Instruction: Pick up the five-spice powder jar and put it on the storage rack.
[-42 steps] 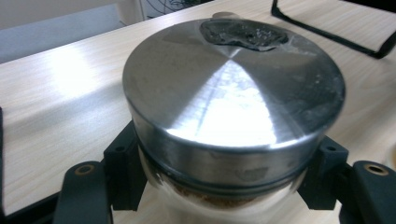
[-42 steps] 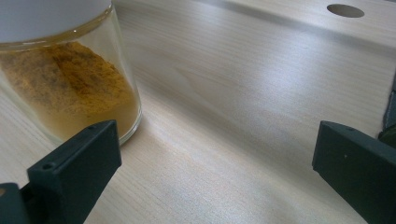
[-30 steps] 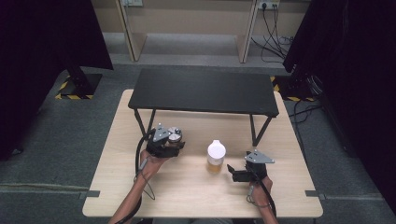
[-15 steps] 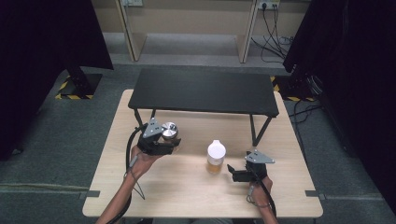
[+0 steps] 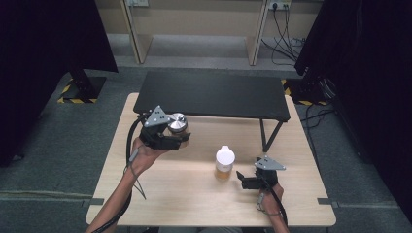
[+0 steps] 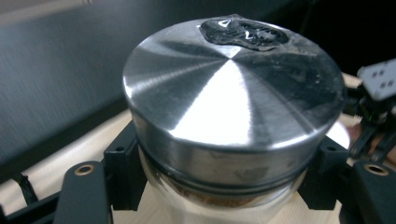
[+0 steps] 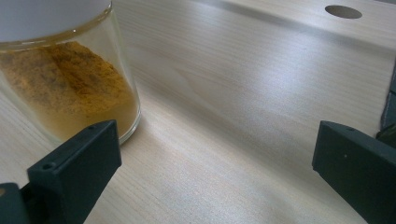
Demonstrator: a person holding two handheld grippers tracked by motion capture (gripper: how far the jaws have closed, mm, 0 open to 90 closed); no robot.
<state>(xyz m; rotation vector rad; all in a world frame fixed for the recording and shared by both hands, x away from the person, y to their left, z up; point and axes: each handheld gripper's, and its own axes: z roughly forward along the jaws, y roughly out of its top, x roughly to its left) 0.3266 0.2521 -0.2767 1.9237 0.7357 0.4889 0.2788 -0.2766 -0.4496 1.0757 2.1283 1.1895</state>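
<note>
On the pale wooden table, the left hand-held gripper is clenched on a glass jar w/ brushed-steel lid, carried off the surface near the black low metal shelf; I judge placing it is left to do. Right hand-held gripper, jaws spread wide & empty, rests just beside the white-lidded glass jar of orange-brown powder, not yet gripped; the steel-lidded jar's contents are mostly hidden, destination unclear.
</note>
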